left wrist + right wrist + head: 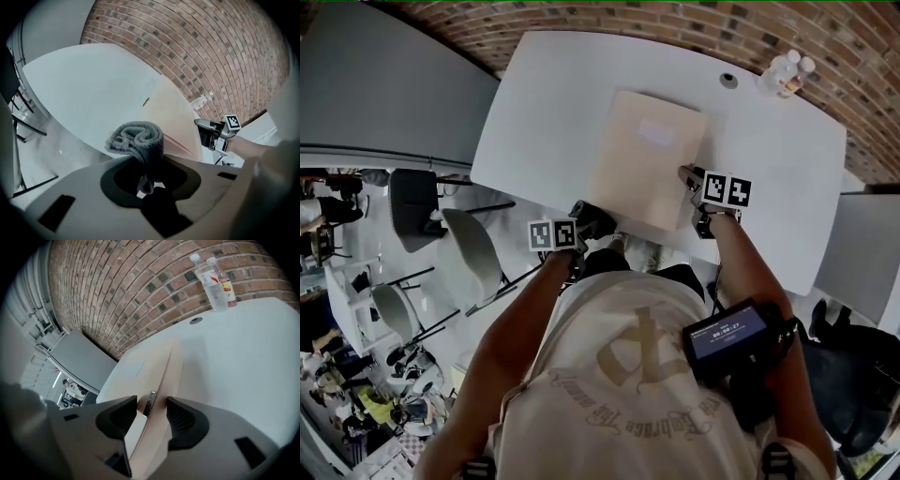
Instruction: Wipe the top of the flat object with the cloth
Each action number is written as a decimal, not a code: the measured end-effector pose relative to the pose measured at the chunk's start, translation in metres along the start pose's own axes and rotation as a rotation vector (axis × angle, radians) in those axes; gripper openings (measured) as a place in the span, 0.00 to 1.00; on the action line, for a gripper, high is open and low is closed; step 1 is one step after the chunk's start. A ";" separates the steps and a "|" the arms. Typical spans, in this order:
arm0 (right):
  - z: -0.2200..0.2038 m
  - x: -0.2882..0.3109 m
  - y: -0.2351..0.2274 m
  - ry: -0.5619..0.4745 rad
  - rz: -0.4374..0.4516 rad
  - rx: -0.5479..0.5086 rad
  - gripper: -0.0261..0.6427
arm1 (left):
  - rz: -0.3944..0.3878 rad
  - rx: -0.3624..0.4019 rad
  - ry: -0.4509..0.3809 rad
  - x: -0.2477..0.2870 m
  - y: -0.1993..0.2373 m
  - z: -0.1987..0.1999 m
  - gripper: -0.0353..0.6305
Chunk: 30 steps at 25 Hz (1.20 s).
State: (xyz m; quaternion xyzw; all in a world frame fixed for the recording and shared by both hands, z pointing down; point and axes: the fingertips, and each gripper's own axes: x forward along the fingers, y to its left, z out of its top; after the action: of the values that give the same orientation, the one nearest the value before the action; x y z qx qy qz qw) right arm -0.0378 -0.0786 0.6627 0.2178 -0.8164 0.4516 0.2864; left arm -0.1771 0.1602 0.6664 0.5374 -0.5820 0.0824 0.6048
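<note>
Cloth (137,138) sits bunched between the clamped fingers of our left gripper (146,174); our right gripper (152,411) pinches the beige envelope (157,364) edge between its fingers.

White T-shirt (581,328), beige print (639,361)

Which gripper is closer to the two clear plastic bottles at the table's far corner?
Right. The right gripper grips the flat beige object's right edge, toward the clear plastic bottles. The left gripper, holding a rolled grey cloth, is at the table's near edge, farther off.
</note>
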 end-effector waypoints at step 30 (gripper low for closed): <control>-0.004 0.004 0.003 -0.018 0.051 0.000 0.35 | -0.151 0.124 0.263 0.065 -0.111 -0.058 0.22</control>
State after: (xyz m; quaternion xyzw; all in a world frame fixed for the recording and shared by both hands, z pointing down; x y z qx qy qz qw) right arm -0.0421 -0.0740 0.6650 0.2009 -0.8244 0.4567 0.2673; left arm -0.0407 0.1242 0.6711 0.6004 -0.4495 0.1425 0.6459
